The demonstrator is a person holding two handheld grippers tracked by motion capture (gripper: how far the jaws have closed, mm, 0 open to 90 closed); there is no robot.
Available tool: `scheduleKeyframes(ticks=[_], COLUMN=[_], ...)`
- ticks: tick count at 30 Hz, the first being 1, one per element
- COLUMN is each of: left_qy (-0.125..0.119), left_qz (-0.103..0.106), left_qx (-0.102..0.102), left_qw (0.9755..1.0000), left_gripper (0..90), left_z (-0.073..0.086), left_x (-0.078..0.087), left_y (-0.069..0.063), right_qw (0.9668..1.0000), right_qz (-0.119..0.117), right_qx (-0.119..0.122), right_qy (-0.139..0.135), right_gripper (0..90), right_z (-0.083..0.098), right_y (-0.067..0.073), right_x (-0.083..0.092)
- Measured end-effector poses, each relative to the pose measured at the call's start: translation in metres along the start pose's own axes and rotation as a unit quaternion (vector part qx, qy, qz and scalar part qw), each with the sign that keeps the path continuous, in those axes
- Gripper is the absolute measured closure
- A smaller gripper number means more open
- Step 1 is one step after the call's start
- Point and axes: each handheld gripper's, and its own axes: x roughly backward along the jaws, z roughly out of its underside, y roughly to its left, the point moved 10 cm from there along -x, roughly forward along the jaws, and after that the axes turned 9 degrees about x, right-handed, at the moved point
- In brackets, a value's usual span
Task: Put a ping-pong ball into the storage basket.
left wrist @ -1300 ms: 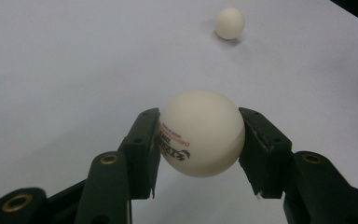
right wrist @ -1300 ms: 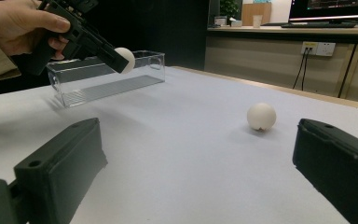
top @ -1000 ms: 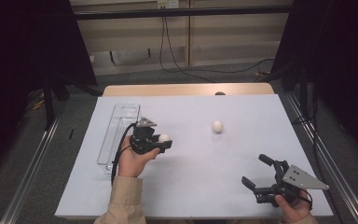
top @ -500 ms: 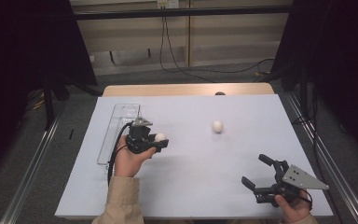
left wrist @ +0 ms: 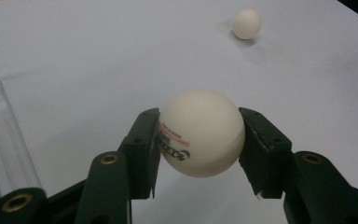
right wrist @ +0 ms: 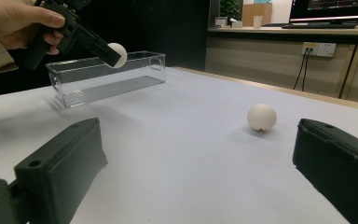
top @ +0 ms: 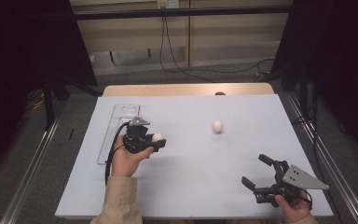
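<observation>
My left gripper (top: 156,141) (left wrist: 199,140) is shut on a white ping-pong ball (left wrist: 200,133) with red and black print, held above the white table just right of a clear plastic tray (top: 117,130). From the right gripper view the held ball (right wrist: 117,54) hangs in front of the clear tray (right wrist: 107,81). A second white ball (top: 217,126) (right wrist: 261,116) lies loose on the table mid-right; it also appears far off as a small ball (left wrist: 247,23) in the left gripper view. My right gripper (top: 257,172) rests near the front right edge, jaws wide open, nothing between them.
The white tabletop (top: 191,177) spreads between the two hands. A wooden strip (top: 186,89) borders its far edge, with cables on the floor behind. Metal rails (top: 32,163) run along the table's sides.
The left hand with the ball has drifted slightly left toward the tray. The right gripper has stayed put.
</observation>
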Motion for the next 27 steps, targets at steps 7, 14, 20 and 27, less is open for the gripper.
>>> scheduleKeyframes(ticks=[7,14,20,27], left_qy=[0.005,-0.001,0.001,-0.002], left_qz=[-0.001,-0.004,-0.006,-0.008], left_qx=[-0.002,0.003,0.002,0.003], left_qw=[1.0000,1.0000,1.0000,1.0000], left_gripper=[51.1,51.2,51.2,51.2], left_z=[0.001,0.000,0.000,-0.001], left_x=[0.005,0.008,0.011,0.014], left_y=[0.005,0.007,0.009,0.012], right_qw=[1.0000,1.0000,1.0000,1.0000], right_qz=[-0.001,-0.001,-0.002,-0.001], right_qx=[-0.001,0.000,-0.001,0.000], right_qy=[0.000,0.000,0.000,0.000], right_gripper=[1.3,1.3,1.3,1.3], right_z=[0.000,0.000,0.000,0.000], right_y=[0.001,0.001,0.001,0.001], right_x=[0.000,0.000,0.000,0.000])
